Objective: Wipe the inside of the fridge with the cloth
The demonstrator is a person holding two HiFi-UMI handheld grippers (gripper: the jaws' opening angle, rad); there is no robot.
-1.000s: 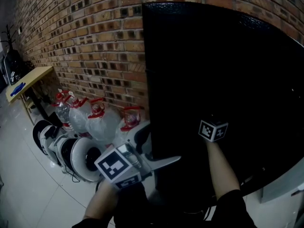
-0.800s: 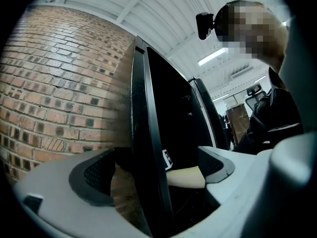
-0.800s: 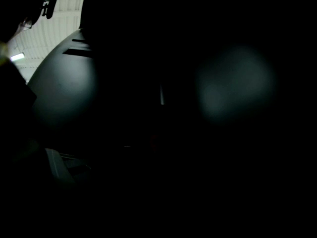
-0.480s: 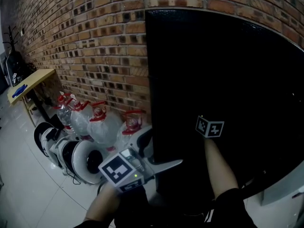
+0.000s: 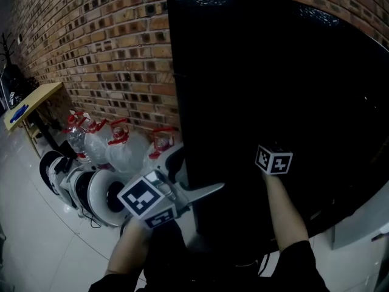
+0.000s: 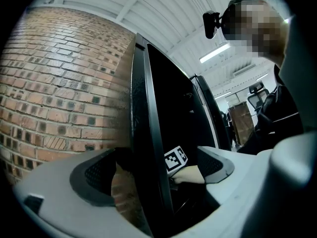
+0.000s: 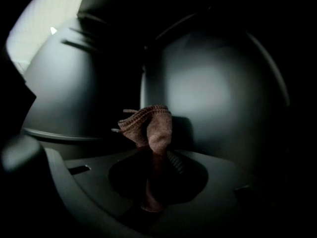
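the tall black fridge door (image 5: 273, 72) is swung out, and its edge runs between the spread jaws of the left gripper (image 6: 158, 168). they bracket it with a gap on either side, so no clamp shows. the right gripper (image 7: 157, 157) sits beyond the door in the dark interior, clamped on the brown knitted cloth (image 7: 148, 124). the cloth's free end sticks up near the pale grey inner wall (image 7: 213, 93); whether it touches cannot be told. opening up and reaching in look done, while the wiping itself seems barely begun, with most inner surfaces left.

Right gripper (image 7: 154, 155) pinches brown cloth (image 7: 151, 124) inside fridge (image 7: 213, 93).
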